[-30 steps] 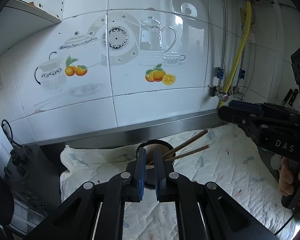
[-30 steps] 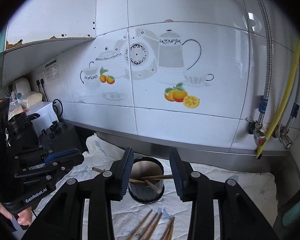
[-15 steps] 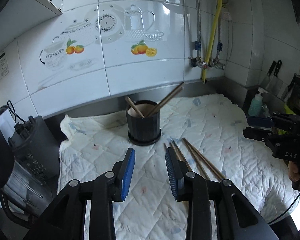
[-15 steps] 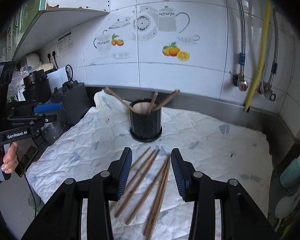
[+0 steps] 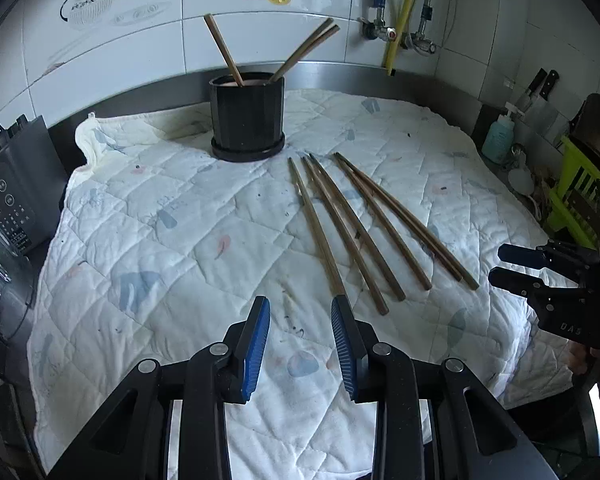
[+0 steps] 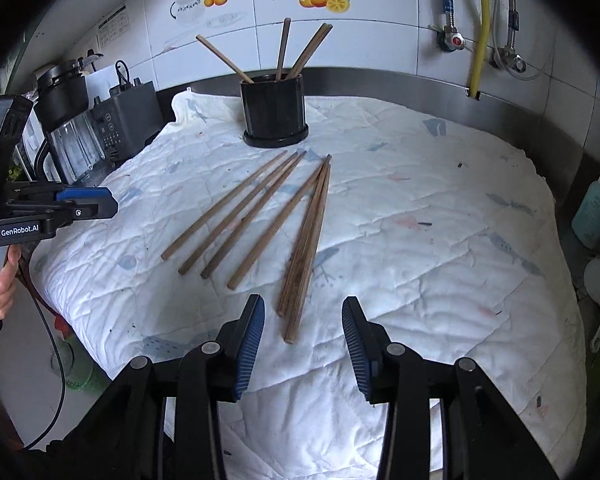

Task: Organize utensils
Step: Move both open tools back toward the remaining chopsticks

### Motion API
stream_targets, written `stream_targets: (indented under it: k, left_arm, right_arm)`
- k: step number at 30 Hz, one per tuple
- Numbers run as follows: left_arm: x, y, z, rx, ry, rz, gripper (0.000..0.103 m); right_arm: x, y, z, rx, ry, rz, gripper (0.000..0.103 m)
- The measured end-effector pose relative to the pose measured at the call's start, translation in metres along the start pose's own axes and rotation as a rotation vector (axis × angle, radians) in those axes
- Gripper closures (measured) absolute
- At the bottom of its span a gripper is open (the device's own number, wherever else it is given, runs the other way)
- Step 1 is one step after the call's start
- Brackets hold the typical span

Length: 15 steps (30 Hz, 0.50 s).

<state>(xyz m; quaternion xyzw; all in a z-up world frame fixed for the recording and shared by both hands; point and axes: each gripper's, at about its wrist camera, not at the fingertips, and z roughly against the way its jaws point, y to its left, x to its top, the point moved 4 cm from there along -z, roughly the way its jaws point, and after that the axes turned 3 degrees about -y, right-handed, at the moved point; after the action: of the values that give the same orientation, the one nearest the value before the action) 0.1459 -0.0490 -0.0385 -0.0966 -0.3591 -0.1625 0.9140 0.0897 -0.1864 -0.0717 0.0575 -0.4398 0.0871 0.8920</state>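
A black holder [image 5: 247, 120] [image 6: 274, 112] stands at the back of the quilted cloth [image 5: 160, 240] with three brown chopsticks leaning in it. Several loose chopsticks [image 5: 356, 228] [image 6: 260, 216] lie fanned out on the cloth in front of it. My left gripper [image 5: 300, 304] hovers open and empty, just left of the nearest stick's end. My right gripper [image 6: 304, 304] is open above the near ends of a tight bundle of sticks [image 6: 304, 248], with nothing pressed between its pads. Each gripper also shows at the edge of the other's view: right gripper [image 5: 508, 268], left gripper [image 6: 96, 204].
A grey appliance [image 5: 8, 200] and a blender jar [image 6: 72, 140] stand left of the cloth. A teal soap bottle [image 5: 498, 136] [image 6: 596, 208], knives and a green rack [image 5: 576, 192] crowd the right side. Pipes and a yellow hose [image 6: 480, 28] run down the tiled wall.
Both grippers have sunk and drawn back from above the holder to low over the cloth. The left jaws went from nearly shut to open. The loose chopsticks came into view.
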Motion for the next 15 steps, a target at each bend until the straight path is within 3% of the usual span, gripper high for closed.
stream_targets:
  k: [5,15]
  left_arm:
    - [-0.022,-0.015,-0.024,-0.03,0.027,-0.006,0.068]
    - [-0.024,-0.02,-0.055,-0.042,0.033,0.031,0.068]
  right_arm:
    - [-0.012,0.007,-0.01,-0.017,0.007,0.019,0.07]
    - [-0.023,0.004,-0.019,-0.048,0.01,0.032,0.086]
